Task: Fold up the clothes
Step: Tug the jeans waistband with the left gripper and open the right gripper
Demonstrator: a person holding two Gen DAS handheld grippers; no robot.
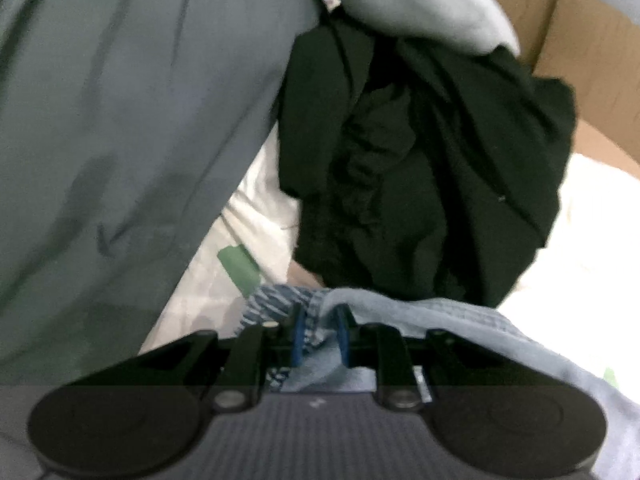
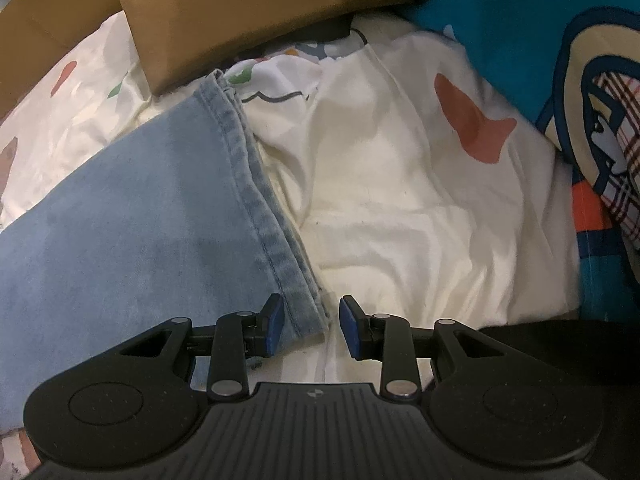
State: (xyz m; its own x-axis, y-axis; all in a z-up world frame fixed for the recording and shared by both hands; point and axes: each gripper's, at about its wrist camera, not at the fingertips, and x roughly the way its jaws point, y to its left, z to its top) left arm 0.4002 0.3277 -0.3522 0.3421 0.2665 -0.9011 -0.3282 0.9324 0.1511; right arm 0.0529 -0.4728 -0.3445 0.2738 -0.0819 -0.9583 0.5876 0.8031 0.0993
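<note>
Left tongs (image 1: 318, 334) are clamped on a bunched-up edge of the light blue jeans (image 1: 460, 320), with denim pinched between the blue pads (image 1: 298, 336). Right behind that there's a crumpled black garment (image 1: 420, 168) and a big grey-green cloth (image 1: 120, 120) filling the left side, plus a cardboard box (image 1: 580, 52) at the back. Over on the right, the tongs (image 2: 310, 326) are open, the jeans' (image 2: 140, 220) hem corner sitting loose between the pads, nothing squeezed. The jeans lie spread on a white patterned bedsheet (image 2: 400, 200), near a tan pillow (image 2: 240, 20) and a blue cartoon blanket (image 2: 540, 40).
</note>
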